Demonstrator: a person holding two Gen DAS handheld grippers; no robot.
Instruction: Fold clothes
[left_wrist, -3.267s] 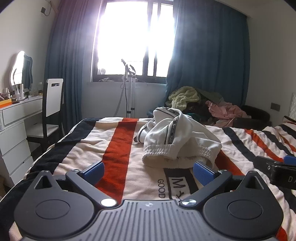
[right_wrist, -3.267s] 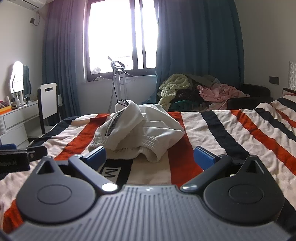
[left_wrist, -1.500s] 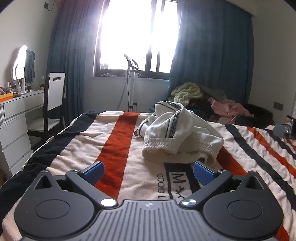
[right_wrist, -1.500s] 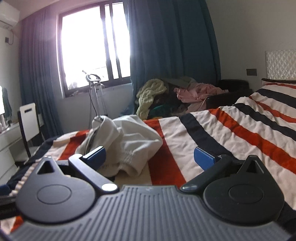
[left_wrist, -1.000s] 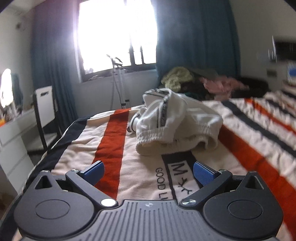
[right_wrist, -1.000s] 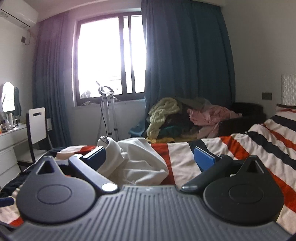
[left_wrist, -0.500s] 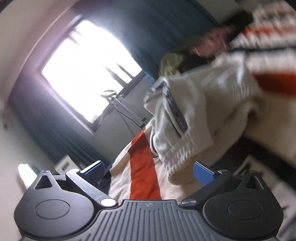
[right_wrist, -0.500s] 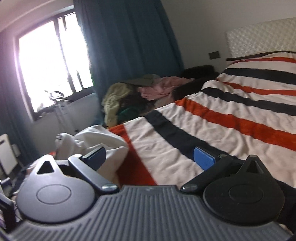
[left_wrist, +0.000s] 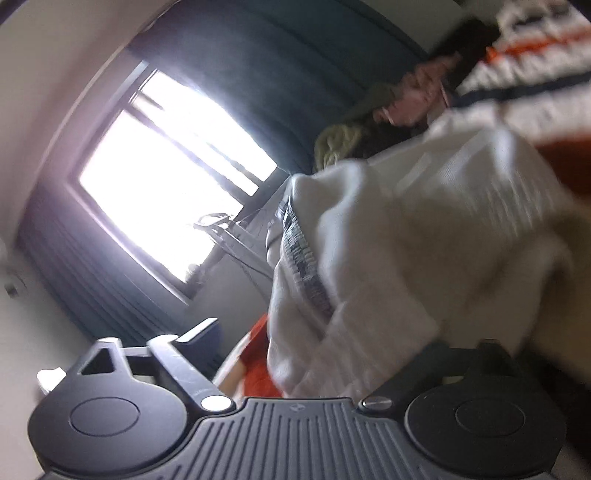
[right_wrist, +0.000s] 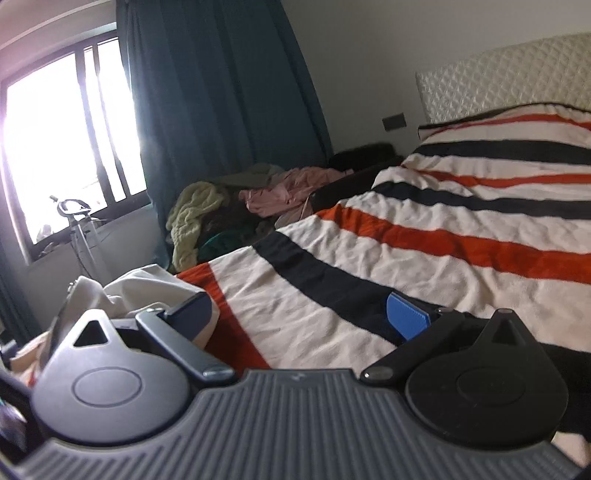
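Fingers of the left gripper (left_wrist: 306, 332) stand wide, rolled sideways against the white garment (left_wrist: 406, 240); its right finger seems buried in cloth, though blur hides any hold. Better to pinch one hem edge only. The right gripper (right_wrist: 303, 312) gapes empty. The garment lies bunched, dark-trimmed, on the striped bed (right_wrist: 424, 258).

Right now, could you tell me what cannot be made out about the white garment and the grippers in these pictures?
- Left wrist view: the white garment is motion-blurred, so its type and edges are unclear.
- Left wrist view: the left gripper's right finger is buried behind the fabric, so any contact or grip cannot be judged.
- Right wrist view: the right gripper's left finger covers much of the garment; its far side is cut off at the frame's left edge.
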